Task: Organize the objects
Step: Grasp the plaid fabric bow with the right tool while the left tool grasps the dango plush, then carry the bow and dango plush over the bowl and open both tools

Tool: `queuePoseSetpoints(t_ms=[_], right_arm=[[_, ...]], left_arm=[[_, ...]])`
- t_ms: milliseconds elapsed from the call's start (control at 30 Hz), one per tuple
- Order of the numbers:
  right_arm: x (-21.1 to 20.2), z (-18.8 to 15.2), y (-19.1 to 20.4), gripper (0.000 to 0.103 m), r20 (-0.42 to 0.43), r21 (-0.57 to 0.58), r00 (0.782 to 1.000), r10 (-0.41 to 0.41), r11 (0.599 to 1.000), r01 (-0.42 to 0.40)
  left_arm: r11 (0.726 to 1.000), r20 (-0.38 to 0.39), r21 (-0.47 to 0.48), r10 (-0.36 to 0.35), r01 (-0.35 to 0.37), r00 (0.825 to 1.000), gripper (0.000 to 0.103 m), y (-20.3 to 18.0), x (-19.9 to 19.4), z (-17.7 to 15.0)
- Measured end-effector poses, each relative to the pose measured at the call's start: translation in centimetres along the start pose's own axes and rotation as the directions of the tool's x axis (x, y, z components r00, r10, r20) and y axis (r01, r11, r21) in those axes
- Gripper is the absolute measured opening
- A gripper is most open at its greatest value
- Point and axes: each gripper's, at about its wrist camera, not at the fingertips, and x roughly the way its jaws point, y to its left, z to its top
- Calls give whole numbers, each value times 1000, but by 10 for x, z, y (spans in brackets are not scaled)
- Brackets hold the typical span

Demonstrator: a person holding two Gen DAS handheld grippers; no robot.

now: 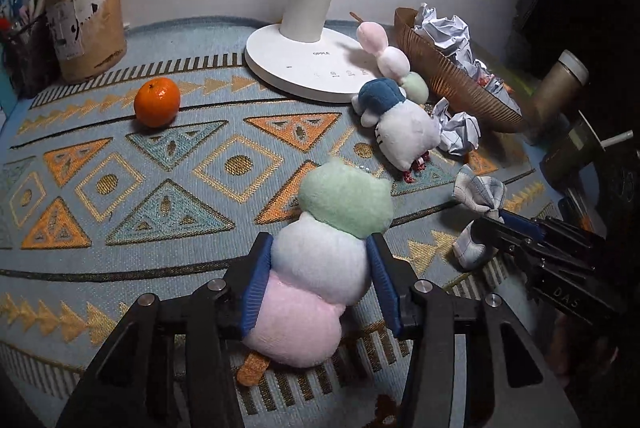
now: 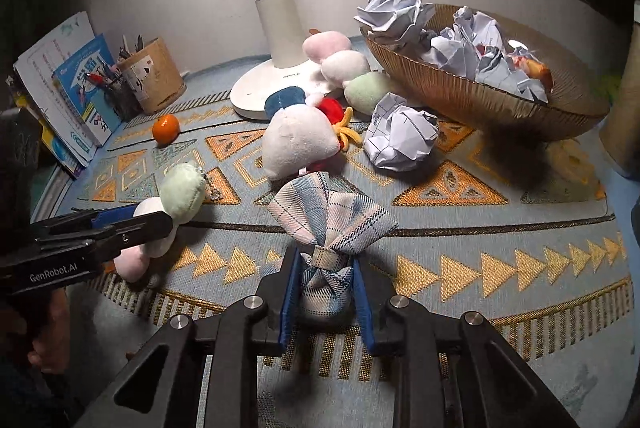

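My left gripper [image 1: 320, 248] is shut on a pastel dango plush [image 1: 320, 260] with green, white and pink balls, lying on the patterned mat; it also shows in the right wrist view [image 2: 168, 216]. My right gripper [image 2: 324, 260] is shut on a plaid cloth bow [image 2: 330, 224], also seen in the left wrist view [image 1: 478, 194]. A white duck plush with a blue cap [image 1: 400, 124] and a second dango plush [image 1: 384, 52] lie by the lamp base. An orange [image 1: 157, 101] sits at the left.
A white desk lamp [image 1: 308, 64] stands at the back. A brown ribbed bowl [image 2: 480, 100] holds crumpled paper, and a loose paper ball [image 2: 400, 140] lies in front of it. A paper pen holder [image 1: 86, 24] and books [image 2: 72, 96] stand at the left.
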Motion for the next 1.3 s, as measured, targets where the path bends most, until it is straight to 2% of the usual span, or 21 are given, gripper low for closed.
queuePoseSetpoints(t_ms=[33,67,100,167,267,400,467,533,600,633,700,733,767,833,933,1067,1167,1233,1300], right_arm=[[-1,0,-4,36,0,12,1000,5,1000,-5],[-4,-2,-7,44,1,21,1000,6,1000,-6],[-7,-3,-9,55,7,30,1000,2,1000,-2],[-12,-7,-12,62,21,50,1000,9,999,-10],[-7,-11,-6,62,-5,42,1000,21,999,-20],[4,-9,10,62,-22,-1,999,-48,999,48],[6,-6,14,62,-17,-14,997,-69,998,69],[7,-3,17,59,-8,-24,996,-83,996,83],[11,-2,21,47,-17,-51,993,-114,992,113],[11,-1,23,46,-13,-65,991,-132,989,131],[12,-2,27,31,-13,-90,992,-128,988,127],[11,-3,28,29,-9,-97,991,-135,986,134],[10,-3,28,23,-12,-100,992,-129,987,127],[2,-4,28,21,-2,-89,994,-106,990,105],[-28,3,25,21,75,-77,992,-103,991,108],[-85,33,3,21,219,-13,964,-148,988,155],[-107,62,-33,21,289,93,941,-178,983,158],[-110,83,-64,21,303,192,935,-186,972,131],[-104,101,-95,21,317,290,938,-142,956,47]], left_arm=[[999,2,30,19,-19,1000,52,-4,1,-1],[998,2,48,34,-35,999,57,-6,1,-3],[997,0,58,51,-51,999,70,-7,2,-4],[996,6,61,59,-60,998,84,-7,1,-8],[997,14,68,44,-45,999,83,-9,1,-16],[992,35,64,105,-107,994,67,-11,3,-22],[993,46,47,109,-111,993,58,-8,1,-23],[995,54,31,98,-100,994,55,-5,-1,-23],[994,56,30,99,-101,993,53,-7,-1,-23],[994,56,34,103,-105,993,52,-8,-1,-24],[994,58,37,97,-99,994,51,-11,-2,-23],[996,59,32,85,-87,995,51,-12,-2,-23],[996,63,30,77,-79,995,51,-14,-4,-22],[996,85,43,71,-75,994,51,-21,-9,-18],[996,125,80,37,-47,991,51,-35,-22,-4],[993,194,118,-46,23,980,51,-61,-37,32],[986,225,151,-106,73,969,51,-85,-35,68],[980,243,172,-143,103,959,51,-102,-28,91],[974,249,187,-176,131,952,51,-116,-15,109]])
